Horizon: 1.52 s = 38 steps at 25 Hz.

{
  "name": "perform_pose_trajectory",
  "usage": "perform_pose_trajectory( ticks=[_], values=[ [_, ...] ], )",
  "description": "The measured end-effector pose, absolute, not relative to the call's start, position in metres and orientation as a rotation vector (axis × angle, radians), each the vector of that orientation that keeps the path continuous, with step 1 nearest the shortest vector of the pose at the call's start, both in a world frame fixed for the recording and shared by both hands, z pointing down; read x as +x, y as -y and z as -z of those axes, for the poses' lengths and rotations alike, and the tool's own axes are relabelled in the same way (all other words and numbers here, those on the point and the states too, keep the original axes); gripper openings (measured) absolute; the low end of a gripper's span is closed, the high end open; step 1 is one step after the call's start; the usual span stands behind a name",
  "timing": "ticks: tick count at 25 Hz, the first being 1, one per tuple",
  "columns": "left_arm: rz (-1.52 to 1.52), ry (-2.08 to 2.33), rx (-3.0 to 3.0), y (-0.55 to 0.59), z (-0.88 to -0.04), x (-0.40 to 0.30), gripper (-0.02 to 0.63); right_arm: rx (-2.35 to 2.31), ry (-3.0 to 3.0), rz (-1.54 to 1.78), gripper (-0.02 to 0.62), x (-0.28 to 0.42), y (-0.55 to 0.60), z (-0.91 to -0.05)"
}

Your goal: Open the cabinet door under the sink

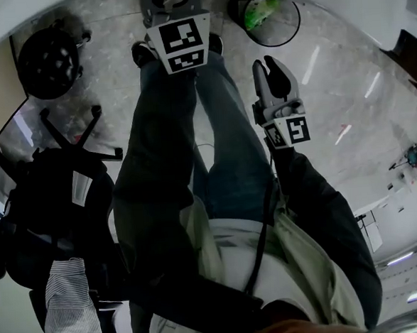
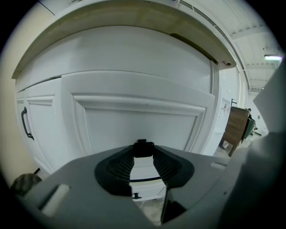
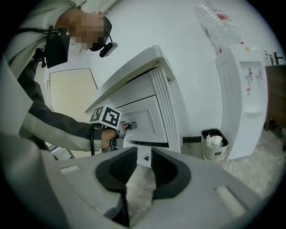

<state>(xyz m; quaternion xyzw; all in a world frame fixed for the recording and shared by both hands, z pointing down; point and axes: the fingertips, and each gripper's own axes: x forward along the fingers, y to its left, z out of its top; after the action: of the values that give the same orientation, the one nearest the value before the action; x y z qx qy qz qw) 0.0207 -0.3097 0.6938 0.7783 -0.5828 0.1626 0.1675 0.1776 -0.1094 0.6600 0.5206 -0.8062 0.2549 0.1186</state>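
Note:
The white cabinet door [image 2: 138, 120] with a raised panel fills the left gripper view, under the counter's overhang [image 2: 134, 20]. My left gripper [image 2: 142, 152] is shut on the door's small black handle [image 2: 142, 146], which sits between its fingertips. From the right gripper view, the left gripper [image 3: 128, 126] reaches the cabinet front [image 3: 145, 118] at mid height. My right gripper [image 3: 144, 157] hangs back from the cabinet over the floor, open by a narrow gap with nothing in it. In the head view it [image 1: 274, 64] points away beside the person's legs.
A second black handle [image 2: 26, 123] is on the neighbouring door to the left. A water dispenser [image 3: 243, 89] and a waste bin [image 3: 213, 144] stand right of the cabinet. A black office chair [image 1: 54, 201] with a striped cloth [image 1: 72, 300] stands at the person's left.

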Motion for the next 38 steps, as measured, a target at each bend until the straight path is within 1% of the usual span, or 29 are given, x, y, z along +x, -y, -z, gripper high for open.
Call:
perform_pose_trajectory(
  ticks=[10,20,25,32,38],
  values=[
    [-0.448,1.643,2.220,0.295,-0.693,0.019,0.132,1.508,2.338,-0.786,0.086,0.190,0.093,-0.670],
    [-0.453,1.671,2.197,0.236,-0.694,0.012,0.132,1.339,2.461,-0.828,0.086,0.171,0.086,-0.676],
    [-0.439,1.670,2.184,0.204,-0.691,0.009,0.132,1.286,2.422,-0.834,0.086,0.194,0.069,-0.697],
    [-0.412,1.667,2.170,0.160,-0.692,0.002,0.132,1.404,2.267,-0.955,0.086,0.225,0.034,-0.730],
    [-0.435,1.631,2.166,0.130,-0.694,0.000,0.132,1.426,2.256,-1.008,0.086,0.209,0.013,-0.730]
  ],
)
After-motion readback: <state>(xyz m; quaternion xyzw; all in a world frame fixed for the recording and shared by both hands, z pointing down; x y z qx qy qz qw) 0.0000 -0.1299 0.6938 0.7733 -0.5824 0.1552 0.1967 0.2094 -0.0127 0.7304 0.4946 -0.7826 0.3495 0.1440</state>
